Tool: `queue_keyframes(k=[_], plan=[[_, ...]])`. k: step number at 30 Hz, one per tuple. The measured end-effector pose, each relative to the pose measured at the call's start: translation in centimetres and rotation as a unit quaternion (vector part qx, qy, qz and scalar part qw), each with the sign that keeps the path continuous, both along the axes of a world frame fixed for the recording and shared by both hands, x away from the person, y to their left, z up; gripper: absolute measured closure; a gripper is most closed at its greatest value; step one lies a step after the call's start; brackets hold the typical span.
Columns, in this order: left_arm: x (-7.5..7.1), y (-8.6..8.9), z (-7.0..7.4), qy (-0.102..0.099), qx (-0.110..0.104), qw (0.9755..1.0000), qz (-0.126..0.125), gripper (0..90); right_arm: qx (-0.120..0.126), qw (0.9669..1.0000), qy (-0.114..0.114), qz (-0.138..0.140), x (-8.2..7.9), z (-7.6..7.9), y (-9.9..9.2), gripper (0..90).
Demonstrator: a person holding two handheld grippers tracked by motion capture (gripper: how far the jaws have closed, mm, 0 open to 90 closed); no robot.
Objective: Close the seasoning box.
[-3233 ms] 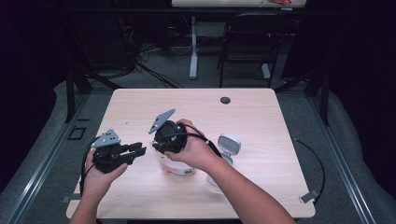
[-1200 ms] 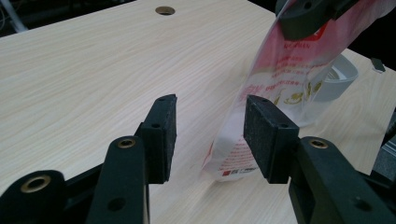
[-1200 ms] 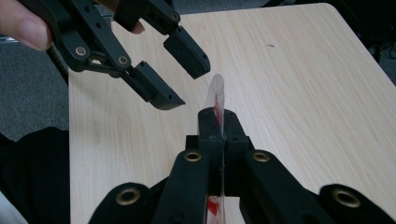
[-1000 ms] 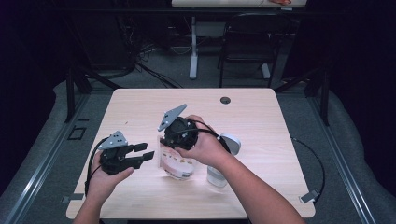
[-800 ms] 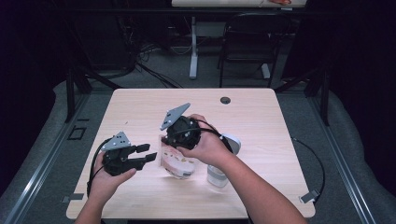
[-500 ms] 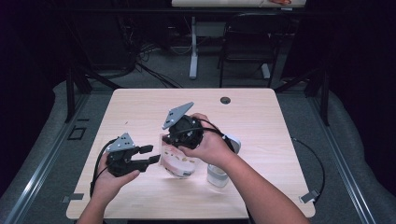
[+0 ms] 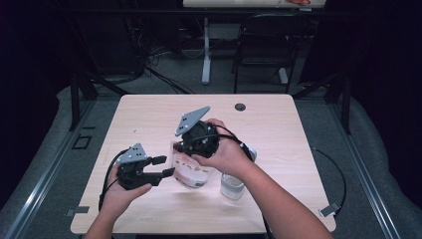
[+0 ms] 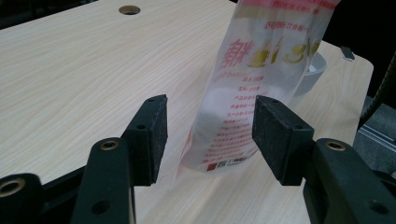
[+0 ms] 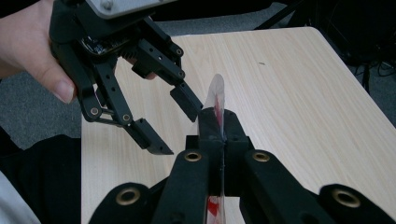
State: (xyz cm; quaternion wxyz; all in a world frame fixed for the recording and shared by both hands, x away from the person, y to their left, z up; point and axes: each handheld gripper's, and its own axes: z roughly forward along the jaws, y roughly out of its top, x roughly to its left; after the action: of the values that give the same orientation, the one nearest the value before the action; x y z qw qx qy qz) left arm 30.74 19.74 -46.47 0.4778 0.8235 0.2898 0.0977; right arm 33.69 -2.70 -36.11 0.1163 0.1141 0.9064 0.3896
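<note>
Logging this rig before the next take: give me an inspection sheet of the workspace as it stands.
Surface: light wooden table, round grommet hole near its far edge.
Job's things: clear printed pouch held upright by its top edge, bottom close to the table.
Clutter: small clear cup and white bowl beside the pouch.
Grippers: right tongs shut on the pouch's top; left tongs open, have just been opening, pads on either side of the pouch's lower part without pressing.
Cables: black cable trails from the left tongs.
Surroundings: dark room, table legs and floor cables beyond.

pouch (image 7: 191, 172) on table (image 7: 298, 129), cup (image 7: 232, 185) right
</note>
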Motion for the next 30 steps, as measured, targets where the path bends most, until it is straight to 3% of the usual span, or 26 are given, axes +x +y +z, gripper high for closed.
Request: queue_keyframes(k=[8, 17, 30], plan=[[0.1, -0.3, -0.4, 0.011, -0.012, 0.9997, -0.02, 43.6, 0.002, 1.0, -0.007, 0.006, -0.3, 0.5, -0.1, 90.0], [0.0, -1.0, -0.8, 0.004, 0.006, 0.9994, -0.035, 42.3, 0.008, 0.9999, -0.011, 0.008, -0.6, 0.8, -0.3, 90.0], [0.1, -1.7, -1.7, 0.004, 0.003, 0.9985, -0.055, 40.3, 0.008, 0.9997, -0.016, 0.016, -1.0, 1.1, -0.4, 90.0]])
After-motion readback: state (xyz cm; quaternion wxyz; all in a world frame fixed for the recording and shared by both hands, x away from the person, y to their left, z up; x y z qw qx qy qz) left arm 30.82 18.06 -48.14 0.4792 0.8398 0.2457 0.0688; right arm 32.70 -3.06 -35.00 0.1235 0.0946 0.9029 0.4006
